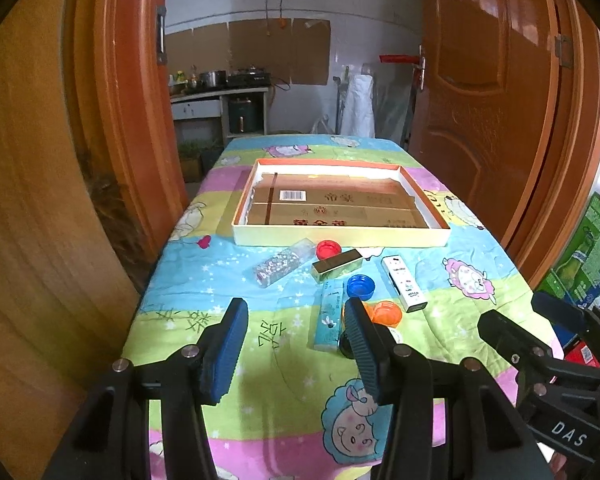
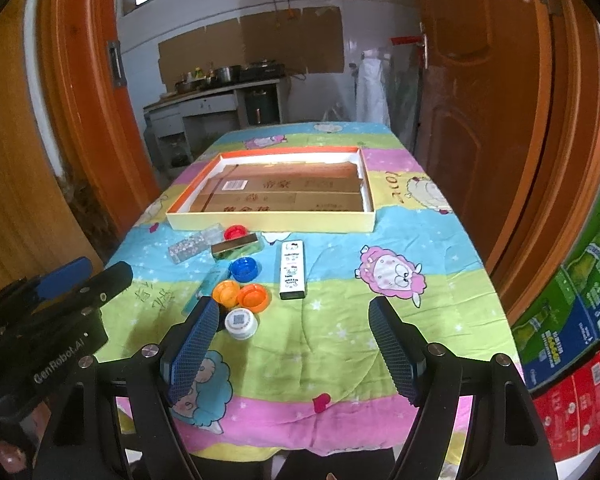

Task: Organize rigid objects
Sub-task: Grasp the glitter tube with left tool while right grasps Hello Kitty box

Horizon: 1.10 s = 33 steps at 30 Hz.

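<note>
"Both tools hang over the near end of the table (image 2: pixel 440 264), tipped down toward it. The left tool (image 1: pixel 296 316) has its jaws spread wide with nothing between them, and the right tool (image 2: pixel 294 316) is the same, wide and empty."

"Where's the stuff to be sorted?"

"Bunched together just short of the shallow box (image 2: pixel 272 222), which has only cardboard in it. There's a red cap (image 2: pixel 234 232) against a gold bar (image 2: pixel 236 249), a glittery clear case (image 2: pixel 192 246) beside them, a blue cap (image 2: pixel 245 269), a white remote-shaped box (image 2: pixel 292 270), two orange caps (image 2: pixel 240 294), a white cap (image 2: pixel 241 323) and a teal packet (image 1: pixel 329 322)."

"Looks crowded."

"That's my worry. The orange caps touch each other, and the white cap sits right by the right tool's left finger. I'd guess that going for one cap with jaws that wide would knock its neighbour and send it rolling. The quilted cover is soft and wrinkled too, so a low cap could tip or slide instead of being caught."

"And the two tools?"

"Close side by side. Both reaching into that cluster could bump each other."
</note>
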Available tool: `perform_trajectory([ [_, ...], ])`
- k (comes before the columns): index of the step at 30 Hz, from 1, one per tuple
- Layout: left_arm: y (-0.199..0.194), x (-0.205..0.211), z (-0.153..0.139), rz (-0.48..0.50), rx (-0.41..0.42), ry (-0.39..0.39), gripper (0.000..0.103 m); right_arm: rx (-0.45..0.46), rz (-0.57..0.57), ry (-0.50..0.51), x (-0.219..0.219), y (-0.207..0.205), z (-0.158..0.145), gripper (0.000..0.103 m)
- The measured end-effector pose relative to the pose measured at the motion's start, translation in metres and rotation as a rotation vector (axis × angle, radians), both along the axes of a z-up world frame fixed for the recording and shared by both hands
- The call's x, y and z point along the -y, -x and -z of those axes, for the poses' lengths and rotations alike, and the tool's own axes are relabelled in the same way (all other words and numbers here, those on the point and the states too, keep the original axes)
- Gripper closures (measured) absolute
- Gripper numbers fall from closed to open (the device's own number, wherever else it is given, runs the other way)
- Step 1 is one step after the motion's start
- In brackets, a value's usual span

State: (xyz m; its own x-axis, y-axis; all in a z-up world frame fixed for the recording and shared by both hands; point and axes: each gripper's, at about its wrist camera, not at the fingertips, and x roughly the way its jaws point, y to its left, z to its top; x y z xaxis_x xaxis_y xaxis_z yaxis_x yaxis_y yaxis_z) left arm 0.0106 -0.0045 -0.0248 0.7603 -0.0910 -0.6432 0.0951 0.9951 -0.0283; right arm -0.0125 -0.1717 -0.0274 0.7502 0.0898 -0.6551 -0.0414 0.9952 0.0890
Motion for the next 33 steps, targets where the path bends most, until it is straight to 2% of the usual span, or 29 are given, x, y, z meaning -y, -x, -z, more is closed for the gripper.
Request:
perform_trajectory([
  [7, -0.04, -0.008, 0.019, 0.077, -0.068, 0.049, 0.052, -0.053, -0.003, -0.04, 0.008, -0.029, 0.016, 0.024],
  [13, -0.083, -0.009, 0.029, 0.143, -0.098, 0.031, 0.052, -0.077, -0.039, -0.046, 0.009, -0.064, 0.021, 0.024],
  [21, -0.12, -0.002, 0.055, 0.241, -0.138, -0.119, 0.053, -0.11, -0.075, -0.027, 0.009, -0.105, 0.038, 0.024],
  [26, -0.142, -0.01, 0.065, 0.251, -0.17, -0.109, 0.053, -0.131, -0.087, -0.041, 0.01, -0.123, 0.049, 0.024],
  [28, -0.149, -0.013, 0.071, 0.237, -0.187, -0.118, 0.057, -0.141, -0.091, -0.043, 0.009, -0.128, 0.054, 0.024],
  [31, -0.155, -0.017, 0.079, 0.253, -0.218, -0.079, 0.062, -0.166, -0.097, -0.042, 0.007, -0.134, 0.063, 0.024],
  [33, -0.154, -0.015, 0.081, 0.256, -0.209, -0.086, 0.062, -0.177, -0.101, -0.038, 0.005, -0.138, 0.068, 0.033],
])
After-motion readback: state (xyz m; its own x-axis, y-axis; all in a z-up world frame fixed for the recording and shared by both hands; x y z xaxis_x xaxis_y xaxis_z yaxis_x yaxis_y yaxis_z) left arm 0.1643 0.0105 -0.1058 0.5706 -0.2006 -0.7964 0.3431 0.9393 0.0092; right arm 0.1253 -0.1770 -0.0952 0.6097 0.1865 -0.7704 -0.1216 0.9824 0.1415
